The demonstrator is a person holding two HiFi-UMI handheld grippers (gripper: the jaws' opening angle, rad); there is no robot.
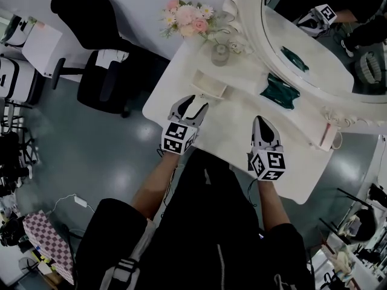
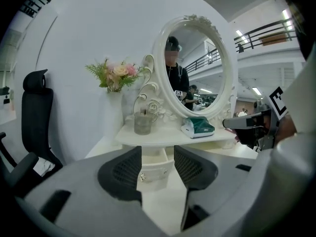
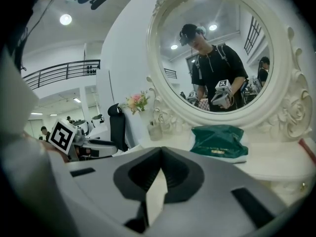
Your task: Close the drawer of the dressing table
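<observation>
A: Left gripper (image 1: pixel 196 103), state?
B: Wide apart, empty, centre of head view.
A: Right gripper (image 1: pixel 261 121)?
B: Pinched together, empty.
A: Drawer (image 2: pixel 157 169)?
B: Pulled out of bench (image 1: pixel 230 121) (knob visible), centre of left gripper view, untouched.

The white painted dressing-table surface (image 1: pixel 242 110) is shining smooth and glossy at the centre of the frame, while the grey floor (image 1: pixel 91 156) at left is gleaming with soft reflections. The small white drawer (image 2: pixel 154 172) is carrying a glinting, metal-looking knob (image 2: pixel 142 177). The carved white mirror frame (image 2: pixel 159 58) is looking satin-smooth. The clear glass jar (image 2: pixel 142 123) is catching light. The dark green pack (image 3: pixel 219 141) is showing a crinkled, shiny wrapper. The left tool (image 2: pixel 158 147) is showing matt grey plastic and dark ribbed pads (image 2: pixel 121 174).
</observation>
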